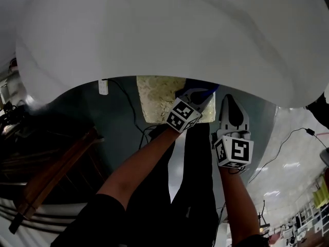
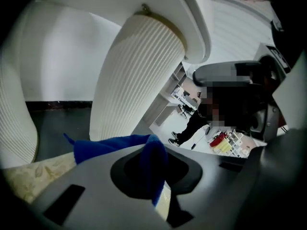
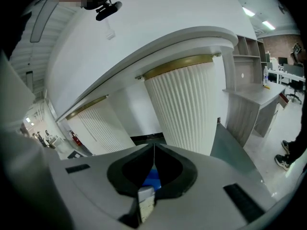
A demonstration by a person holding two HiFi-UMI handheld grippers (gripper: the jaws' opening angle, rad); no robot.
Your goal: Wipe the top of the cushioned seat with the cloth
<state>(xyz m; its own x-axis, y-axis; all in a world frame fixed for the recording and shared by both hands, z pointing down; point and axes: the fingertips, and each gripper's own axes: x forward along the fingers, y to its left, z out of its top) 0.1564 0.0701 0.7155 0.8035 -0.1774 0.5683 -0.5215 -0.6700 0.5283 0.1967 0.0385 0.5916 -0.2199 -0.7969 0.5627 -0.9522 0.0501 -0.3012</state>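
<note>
Head view: left tongs (image 1: 198, 98) clamp the cloth (image 2: 115, 145) at the edge of the seat (image 1: 154, 99); right tongs (image 3: 152, 166) are pressed together, empty. Wiping looks barely begun, with most of the top left.

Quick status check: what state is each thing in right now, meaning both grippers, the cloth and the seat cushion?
left gripper: shut on the cloth.
right gripper: shut, nothing between its jaws, off to the side of the seat.
cloth: blue, bunched, pinched in the left gripper, over the seat's edge.
cushioned seat: top mostly bare, with only the edge near the left gripper covered.
</note>
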